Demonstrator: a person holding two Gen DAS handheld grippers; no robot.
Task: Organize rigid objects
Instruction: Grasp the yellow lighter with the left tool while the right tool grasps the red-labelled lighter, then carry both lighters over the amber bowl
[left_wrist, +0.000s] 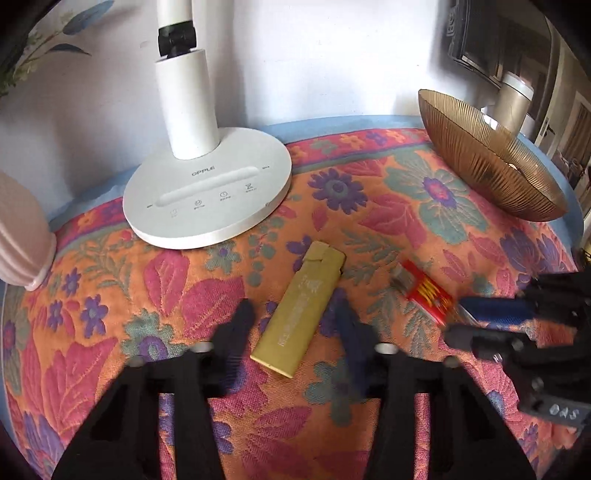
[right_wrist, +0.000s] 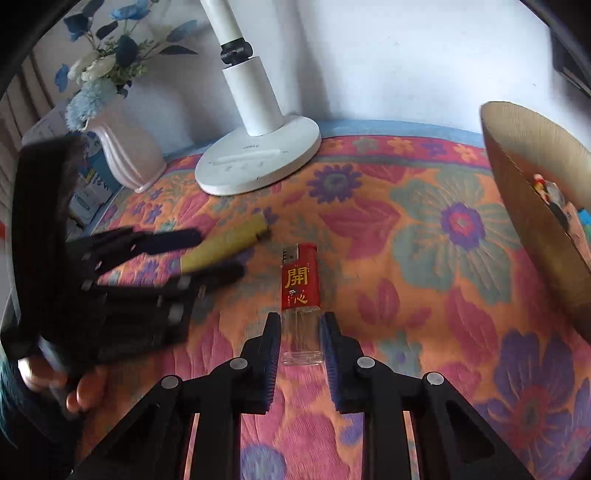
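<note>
A yellow lighter (left_wrist: 301, 308) lies flat on the flowered tablecloth; it also shows in the right wrist view (right_wrist: 225, 243). My left gripper (left_wrist: 295, 317) is open, its fingers on either side of the yellow lighter without touching it. A red lighter with a clear base (right_wrist: 300, 299) lies to its right; it shows in the left wrist view too (left_wrist: 426, 291). My right gripper (right_wrist: 299, 328) is open, its fingers close on both sides of the red lighter's clear base.
A white lamp base (left_wrist: 207, 199) stands at the back. A ribbed brown bowl (left_wrist: 487, 158) with small items inside sits at the right. A pink vase (right_wrist: 125, 151) with blue flowers stands at the back left. The tablecloth (right_wrist: 424, 258) covers the table.
</note>
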